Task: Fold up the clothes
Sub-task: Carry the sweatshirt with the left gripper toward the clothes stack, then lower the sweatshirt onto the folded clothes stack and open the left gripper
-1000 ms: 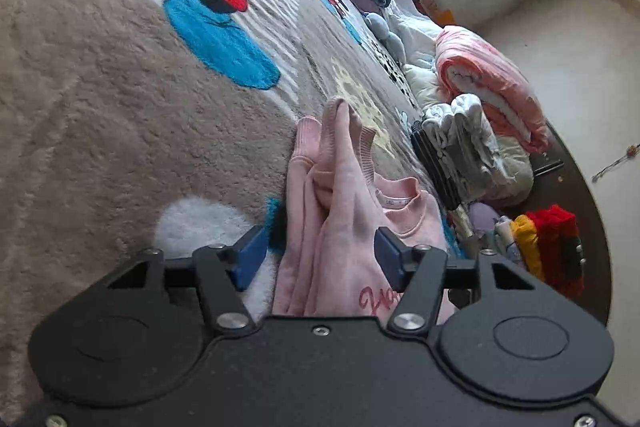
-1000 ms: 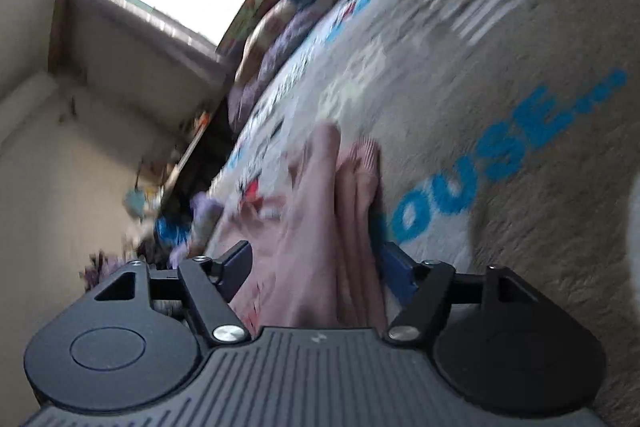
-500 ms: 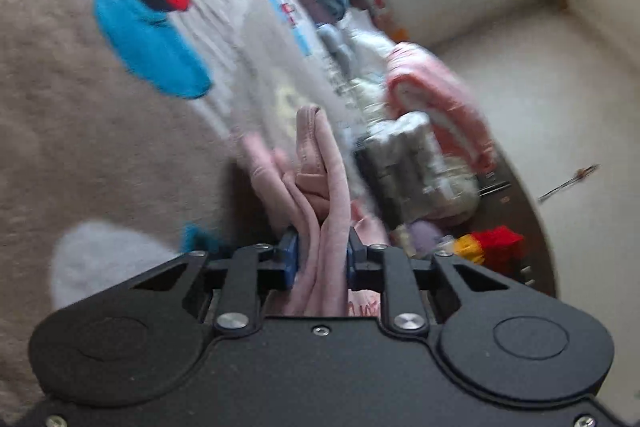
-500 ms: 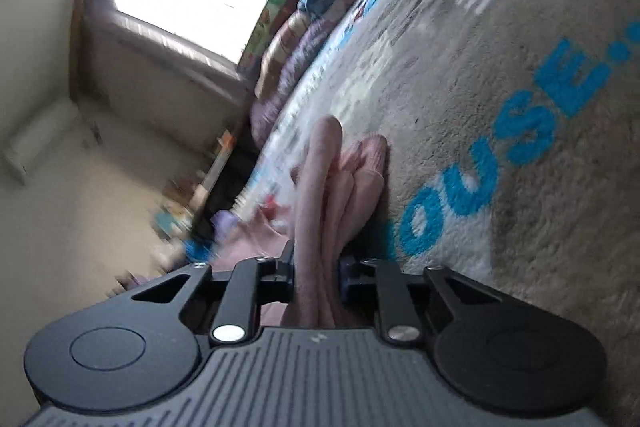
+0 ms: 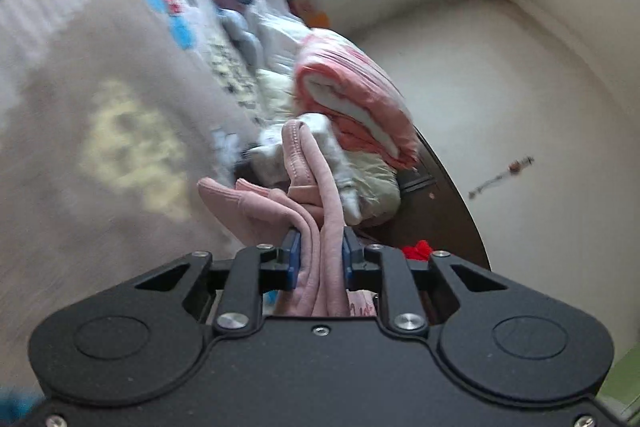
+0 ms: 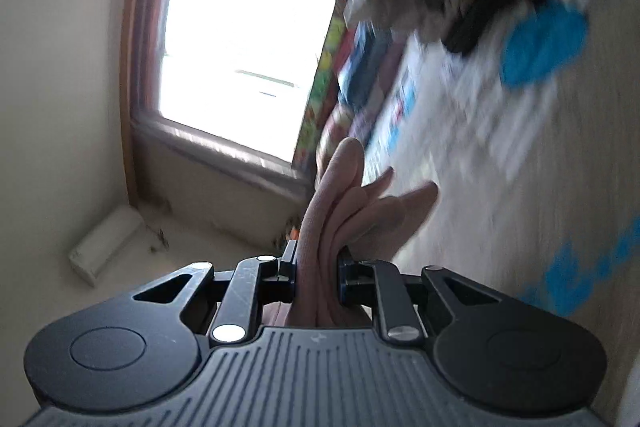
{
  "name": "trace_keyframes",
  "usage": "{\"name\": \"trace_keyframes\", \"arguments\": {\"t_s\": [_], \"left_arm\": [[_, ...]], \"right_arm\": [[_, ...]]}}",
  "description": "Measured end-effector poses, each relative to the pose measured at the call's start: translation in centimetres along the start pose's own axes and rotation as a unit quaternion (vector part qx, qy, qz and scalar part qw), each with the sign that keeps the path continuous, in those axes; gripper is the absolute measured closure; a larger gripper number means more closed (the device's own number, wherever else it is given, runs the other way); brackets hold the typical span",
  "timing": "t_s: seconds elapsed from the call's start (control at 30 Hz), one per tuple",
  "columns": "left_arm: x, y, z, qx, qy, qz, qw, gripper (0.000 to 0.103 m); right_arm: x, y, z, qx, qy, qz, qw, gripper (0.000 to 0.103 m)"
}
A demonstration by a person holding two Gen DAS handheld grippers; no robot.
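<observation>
A pink garment (image 5: 308, 187) is bunched into folds between the blue pads of my left gripper (image 5: 319, 247). Its jaws are closing, and the pads press on the cloth. The loose end of the garment rises above the fingers, off the grey cartoon blanket (image 5: 80, 147). In the right wrist view another part of the pink garment (image 6: 340, 195) is pinched in my right gripper (image 6: 317, 259), which is shut on it. Several folds stick out past the fingertips. The rest of the garment hangs hidden below both grippers.
A pile of folded clothes (image 5: 352, 99), pink and white, lies at the blanket's edge by a dark wooden frame (image 5: 440, 211). A red toy (image 5: 416, 250) sits behind the left fingers. A bright window (image 6: 240, 59) and pale floor (image 6: 60, 147) fill the right view's left side.
Both grippers stood open around the pink garment lying on the blanket, then shut on it. Both have since lifted and swung, raising the cloth off the blanket.
</observation>
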State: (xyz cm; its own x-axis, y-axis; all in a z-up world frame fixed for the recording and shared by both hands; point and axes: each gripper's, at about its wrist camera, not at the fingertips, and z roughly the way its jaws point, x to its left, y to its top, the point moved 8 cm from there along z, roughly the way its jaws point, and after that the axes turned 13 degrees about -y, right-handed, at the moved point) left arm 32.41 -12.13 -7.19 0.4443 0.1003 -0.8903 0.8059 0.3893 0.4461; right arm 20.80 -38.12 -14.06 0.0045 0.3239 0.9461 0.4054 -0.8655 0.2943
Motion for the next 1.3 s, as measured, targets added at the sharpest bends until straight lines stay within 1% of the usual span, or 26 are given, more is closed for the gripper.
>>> {"name": "trace_keyframes", "arguments": {"t_s": [0.1,0.23,0.4,0.53,0.6,0.67,0.7,0.73,0.77,0.8,0.83,0.87,0.9,0.93,0.97,1.0,1.03,1.07,1.1,1.13,1.17,1.2,1.23,1.27,1.3], "left_arm": [[-0.8,2.2,5.7,0.014,-0.025,0.012,0.9995,0.086],[-1.7,6.2,12.5,0.025,-0.056,0.027,0.9977,0.087],[-3.0,11.2,20.2,0.033,-0.096,0.047,0.9937,0.087],[-3.7,14.6,25.1,0.042,-0.130,0.054,0.9892,0.087],[-3.2,15.7,27.6,0.049,-0.144,0.050,0.9871,0.087],[-1.8,16.0,29.7,0.057,-0.152,0.032,0.9863,0.087],[-0.9,16.0,30.7,0.060,-0.150,0.027,0.9865,0.087],[0.7,15.4,31.9,0.069,-0.136,0.023,0.9880,0.087],[2.4,14.8,33.1,0.081,-0.115,0.021,0.9898,0.087],[5.0,13.6,34.4,0.107,-0.061,0.025,0.9921,0.086],[7.5,12.5,35.5,0.132,-0.007,0.029,0.9908,0.087],[9.7,11.6,36.4,0.151,0.038,0.029,0.9873,0.087],[10.6,11.3,36.4,0.144,0.037,0.014,0.9888,0.086],[10.3,11.5,36.1,0.134,0.024,0.010,0.9906,0.086],[10.0,11.6,35.9,0.126,0.013,0.011,0.9919,0.086],[9.6,11.7,35.8,0.127,0.015,0.027,0.9915,0.086],[9.4,11.9,35.8,0.126,0.021,0.029,0.9914,0.086],[9.1,12.0,35.5,0.123,0.028,0.033,0.9915,0.082],[8.7,12.2,35.2,0.119,0.034,0.036,0.9916,0.075],[8.3,12.3,34.9,0.116,0.040,0.042,0.9916,0.068],[7.4,12.4,34.5,0.112,0.043,0.061,0.9909,0.048],[6.6,12.6,34.4,0.105,0.046,0.077,0.9904,0.042],[5.8,12.8,34.2,0.099,0.050,0.092,0.9895,0.042],[5.0,12.8,33.8,0.097,0.054,0.103,0.9885,0.042],[4.2,12.8,33.2,0.093,0.061,0.118,0.9868,0.042]], "right_arm": [[1.3,4.5,0.1,-0.048,0.004,-0.013,0.999,0.084],[4.0,11.3,0.8,-0.113,0.011,-0.037,0.993,0.084],[7.6,19.3,3.6,-0.188,0.017,-0.056,0.980,0.084],[9.9,25.3,5.5,-0.235,0.017,-0.073,0.969,0.084],[10.5,28.0,6.4,-0.257,0.013,-0.081,0.963,0.084],[10.7,30.2,7.2,-0.279,0.008,-0.090,0.956,0.084],[10.4,31.2,7.5,-0.288,0.003,-0.088,0.953,0.084],[9.8,32.0,7.9,-0.300,-0.010,-0.089,0.950,0.084],[8.2,32.6,8.6,-0.307,-0.045,-0.082,0.947,0.084],[6.1,33.1,9.3,-0.311,-0.088,-0.072,0.943,0.084],[4.0,33.6,9.9,-0.315,-0.132,-0.062,0.938,0.083],[1.9,34.0,10.5,-0.319,-0.175,-0.051,0.930,0.082],[-0.6,34.3,11.3,-0.312,-0.226,-0.044,0.922,0.082],[-3.0,34.6,12.0,-0.300,-0.258,-0.039,0.918,0.081],[-5.0,34.9,12.4,-0.291,-0.262,-0.025,0.920,0.078],[-5.5,35.1,12.5,-0.289,-0.260,-0.033,0.921,0.078],[-5.3,35.4,12.6,-0.290,-0.260,-0.052,0.920,0.078],[-4.9,35.7,12.6,-0.289,-0.257,-0.066,0.920,0.074],[-4.5,35.8,12.5,-0.288,-0.252,-0.068,0.921,0.071],[-4.1,35.9,12.2,-0.289,-0.254,-0.074,0.920,0.069],[-3.6,35.8,11.8,-0.291,-0.258,-0.081,0.918,0.065],[-3.2,35.8,11.4,-0.293,-0.263,-0.089,0.915,0.061],[-2.6,35.7,11.3,-0.293,-0.267,-0.100,0.913,0.057],[-1.9,35.3,11.0,-0.292,-0.271,-0.113,0.910,0.046],[-1.2,34.7,10.6,-0.290,-0.275,-0.127,0.908,0.042]]}}
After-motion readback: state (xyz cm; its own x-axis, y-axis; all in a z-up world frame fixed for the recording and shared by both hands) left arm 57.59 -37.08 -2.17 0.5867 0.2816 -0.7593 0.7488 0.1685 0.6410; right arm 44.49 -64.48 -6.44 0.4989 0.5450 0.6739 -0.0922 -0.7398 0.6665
